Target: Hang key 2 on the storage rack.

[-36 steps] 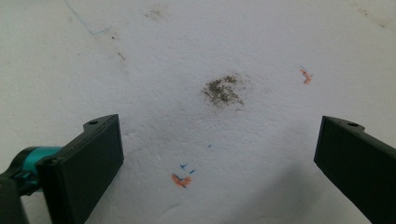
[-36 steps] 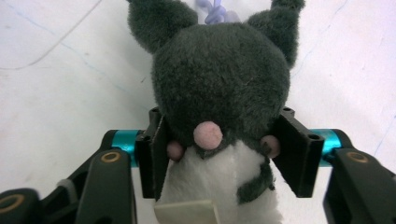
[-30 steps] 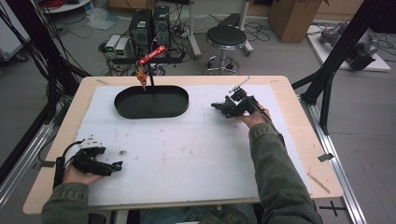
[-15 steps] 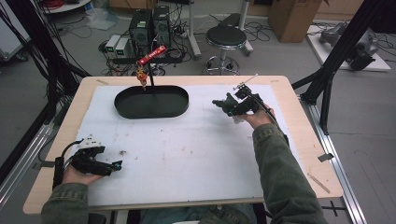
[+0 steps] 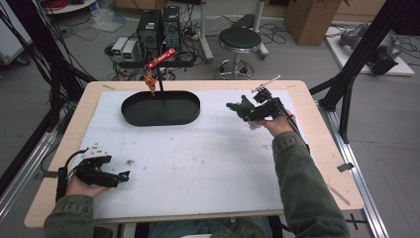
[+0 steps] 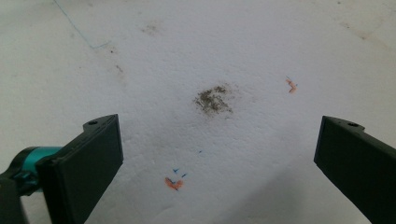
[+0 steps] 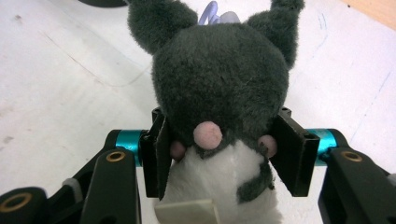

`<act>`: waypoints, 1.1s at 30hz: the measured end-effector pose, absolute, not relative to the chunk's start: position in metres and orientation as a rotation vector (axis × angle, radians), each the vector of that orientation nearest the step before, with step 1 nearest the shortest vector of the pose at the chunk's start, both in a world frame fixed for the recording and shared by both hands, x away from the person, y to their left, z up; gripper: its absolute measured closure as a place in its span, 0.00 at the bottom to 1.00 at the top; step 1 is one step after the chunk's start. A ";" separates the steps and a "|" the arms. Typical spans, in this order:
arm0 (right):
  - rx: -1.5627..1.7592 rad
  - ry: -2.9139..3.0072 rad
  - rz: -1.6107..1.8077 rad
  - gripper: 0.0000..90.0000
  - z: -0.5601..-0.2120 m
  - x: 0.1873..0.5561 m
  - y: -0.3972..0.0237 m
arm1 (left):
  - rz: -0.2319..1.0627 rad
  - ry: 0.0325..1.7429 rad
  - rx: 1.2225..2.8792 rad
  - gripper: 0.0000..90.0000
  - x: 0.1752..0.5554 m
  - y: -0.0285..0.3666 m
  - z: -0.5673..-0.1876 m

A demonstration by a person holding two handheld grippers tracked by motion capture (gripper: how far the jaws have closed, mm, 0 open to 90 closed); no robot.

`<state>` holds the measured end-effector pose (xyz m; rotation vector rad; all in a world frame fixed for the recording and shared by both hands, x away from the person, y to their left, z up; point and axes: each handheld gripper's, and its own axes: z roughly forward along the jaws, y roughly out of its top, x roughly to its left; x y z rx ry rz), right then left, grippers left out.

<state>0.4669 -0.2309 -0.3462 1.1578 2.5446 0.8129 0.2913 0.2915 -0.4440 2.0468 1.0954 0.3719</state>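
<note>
Right hand-held gripper (image 5: pixel 236 107) clamps the plush toy (image 7: pixel 219 88) right of the black tray (image 5: pixel 161 108), while left hand-held gripper (image 6: pixel 219 154) gapes wide nearer the person.

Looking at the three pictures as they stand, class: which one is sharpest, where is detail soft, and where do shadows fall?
Right gripper view: the plush toy is sharp, its fur crisp between the black jaws. Left gripper view: the grey smudge is clear, the near jaws slightly soft, with a faint shadow low on the white sheet. High view: coarse and blocky; the black tray reads as flat dark, with lighting even.
</note>
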 end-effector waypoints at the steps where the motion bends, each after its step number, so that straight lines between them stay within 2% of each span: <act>1: 1.163 2.542 0.822 0.50 -0.345 0.466 -0.231 | 0.372 1.091 2.050 0.02 0.292 0.292 -0.444; 15: 1.095 2.551 0.888 0.51 -0.318 0.472 -0.218 | 0.366 1.095 2.044 0.02 0.291 0.291 -0.445; 33: 0.965 2.622 0.877 0.51 -0.296 0.491 -0.165 | 0.343 1.092 2.007 0.02 0.291 0.294 -0.443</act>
